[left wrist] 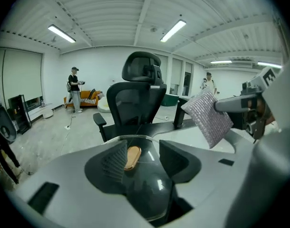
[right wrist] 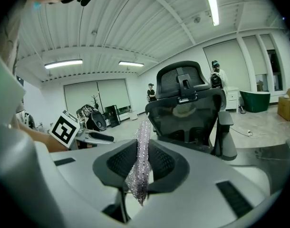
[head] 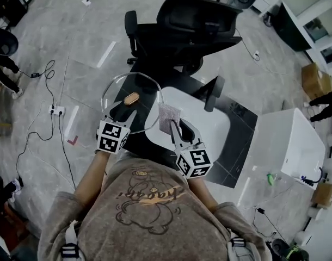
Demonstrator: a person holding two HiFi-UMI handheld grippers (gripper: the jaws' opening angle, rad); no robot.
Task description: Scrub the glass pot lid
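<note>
The glass pot lid (head: 131,103) is at the left end of the desk (head: 237,145). Its near rim reaches in between my left fingers (left wrist: 115,163), which stand wide, no pad pressing the glass. My right fingers (right wrist: 121,163) pinch the silver scrub pad (head: 169,118), near the lid's right rim but apart from it. I judge scrubbing hasn't begun: first I need a firm hold on the rim, then the pad laid flat on the glass. Whether the lid rests on the desk or overhangs it, I can't tell.
</note>
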